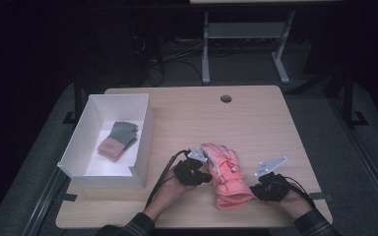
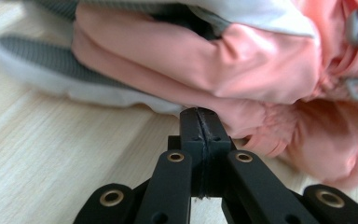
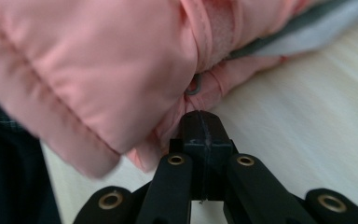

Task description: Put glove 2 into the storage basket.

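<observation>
Hands [image 1: 189, 173] low, flanking pink glove [image 1: 225, 173]

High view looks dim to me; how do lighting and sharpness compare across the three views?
High view: dark surround, the table dimly lit, the pink glove fairly sharp. Left gripper view: bright, the glove's grey edge blurred. Right gripper view: bright, the pink fabric soft and out of focus, wood grain smeared.
</observation>
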Demonstrator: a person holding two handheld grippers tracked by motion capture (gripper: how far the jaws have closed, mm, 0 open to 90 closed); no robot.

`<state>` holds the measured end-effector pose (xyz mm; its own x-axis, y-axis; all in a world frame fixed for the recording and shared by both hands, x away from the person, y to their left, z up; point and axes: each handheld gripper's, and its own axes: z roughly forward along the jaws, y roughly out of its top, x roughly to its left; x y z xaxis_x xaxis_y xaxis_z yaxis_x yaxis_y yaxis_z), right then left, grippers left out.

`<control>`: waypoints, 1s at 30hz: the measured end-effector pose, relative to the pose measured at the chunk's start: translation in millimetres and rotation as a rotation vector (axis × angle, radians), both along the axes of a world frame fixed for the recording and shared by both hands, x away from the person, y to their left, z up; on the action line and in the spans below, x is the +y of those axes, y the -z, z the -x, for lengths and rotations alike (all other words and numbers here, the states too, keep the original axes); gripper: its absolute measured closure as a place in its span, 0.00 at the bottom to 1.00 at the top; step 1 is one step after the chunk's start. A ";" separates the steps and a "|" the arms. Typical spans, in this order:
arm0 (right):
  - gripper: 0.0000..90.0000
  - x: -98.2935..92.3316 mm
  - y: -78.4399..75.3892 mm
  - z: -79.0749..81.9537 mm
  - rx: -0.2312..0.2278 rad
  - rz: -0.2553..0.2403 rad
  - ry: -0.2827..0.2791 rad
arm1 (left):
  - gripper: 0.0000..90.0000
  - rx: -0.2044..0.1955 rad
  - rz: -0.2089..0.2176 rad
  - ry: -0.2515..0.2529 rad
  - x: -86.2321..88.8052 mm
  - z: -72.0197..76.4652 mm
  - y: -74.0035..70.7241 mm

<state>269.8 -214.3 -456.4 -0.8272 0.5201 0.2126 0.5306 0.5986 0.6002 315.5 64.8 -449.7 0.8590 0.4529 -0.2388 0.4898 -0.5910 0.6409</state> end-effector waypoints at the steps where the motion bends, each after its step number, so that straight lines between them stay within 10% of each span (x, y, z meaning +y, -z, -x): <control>1: 1.00 3.1 0.2 1.4 -0.001 -0.001 -0.010 | 1.00 0.002 0.001 0.006 1.4 -1.0 0.2; 21: 1.00 46.9 -1.1 17.9 0.000 -0.045 -0.118 | 1.00 0.015 0.021 -0.008 15.9 -6.4 -0.8; 30: 1.00 4.8 -33.3 9.6 -0.102 -0.181 0.088 | 0.98 0.020 0.010 -0.028 32.4 -6.4 -6.5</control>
<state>260.2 -209.5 -423.1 -0.8022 0.5524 0.2264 0.5072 0.4305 0.7466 322.0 97.2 -443.2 0.8409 0.4745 -0.2601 0.5188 -0.5702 0.6369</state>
